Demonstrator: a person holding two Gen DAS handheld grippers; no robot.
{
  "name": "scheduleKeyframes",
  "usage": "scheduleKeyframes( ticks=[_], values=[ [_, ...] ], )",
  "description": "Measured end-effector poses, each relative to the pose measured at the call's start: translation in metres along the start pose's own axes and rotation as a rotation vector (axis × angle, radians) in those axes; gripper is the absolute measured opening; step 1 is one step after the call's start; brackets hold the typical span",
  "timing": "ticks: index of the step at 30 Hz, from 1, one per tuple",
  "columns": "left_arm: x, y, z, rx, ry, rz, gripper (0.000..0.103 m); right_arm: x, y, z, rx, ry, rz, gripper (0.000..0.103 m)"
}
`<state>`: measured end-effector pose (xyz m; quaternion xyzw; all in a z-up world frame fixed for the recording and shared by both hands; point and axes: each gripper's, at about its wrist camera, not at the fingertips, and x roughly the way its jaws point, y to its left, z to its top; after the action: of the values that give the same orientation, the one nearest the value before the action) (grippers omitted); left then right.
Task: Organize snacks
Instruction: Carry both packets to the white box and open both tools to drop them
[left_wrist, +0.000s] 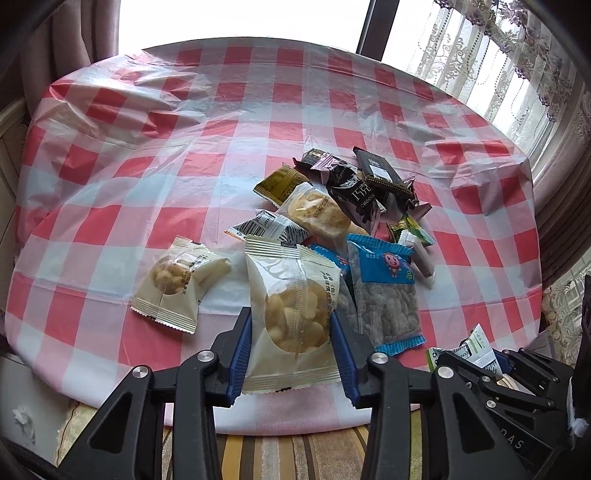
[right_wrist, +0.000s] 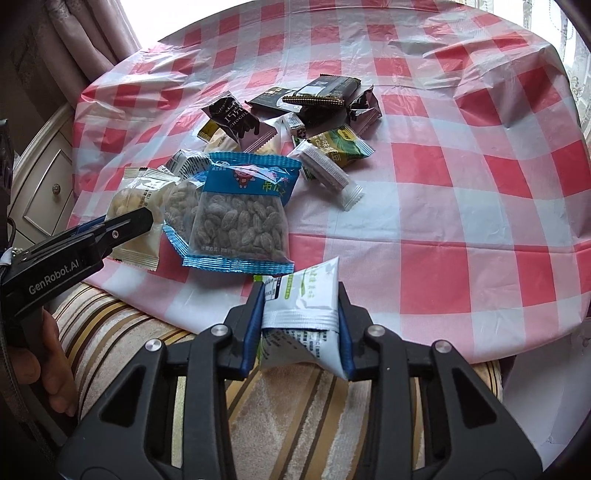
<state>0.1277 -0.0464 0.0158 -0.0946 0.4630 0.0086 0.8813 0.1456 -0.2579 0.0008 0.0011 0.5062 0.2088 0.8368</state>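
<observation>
A round table (left_wrist: 110, 155) under a red-and-white checked plastic cloth is filling both views, and a loose heap of snack packets is lying on its near half. Two blue-topped bags of dark dried fruit (right_wrist: 240, 214) are resting overlapped at the near edge of the heap. Two cream packets with round windows are showing: one cream packet (left_wrist: 290, 317) is being clamped between the blue pads of the left gripper (left_wrist: 291, 332) just above the table's near edge, while the second cream packet (left_wrist: 177, 288) is lying flat just to its left. The right gripper (right_wrist: 301, 325) is clenching one white-and-green sachet (right_wrist: 306, 295), crumpled between its pads, over the table's near rim. At least three dark chocolate wrappers (right_wrist: 321, 92) are lying at the heap's far side, with one green packet (right_wrist: 340, 146) just beside them.
</observation>
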Motion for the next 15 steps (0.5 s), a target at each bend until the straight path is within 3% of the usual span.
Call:
scheduleKeyframes(
  ticks=[15],
  values=[
    [-0.027,-0.064,-0.014,0.109,-0.005,-0.117,0.041,-0.058,-0.056,-0.029,0.132,-0.086,-0.033,0.039]
  ],
)
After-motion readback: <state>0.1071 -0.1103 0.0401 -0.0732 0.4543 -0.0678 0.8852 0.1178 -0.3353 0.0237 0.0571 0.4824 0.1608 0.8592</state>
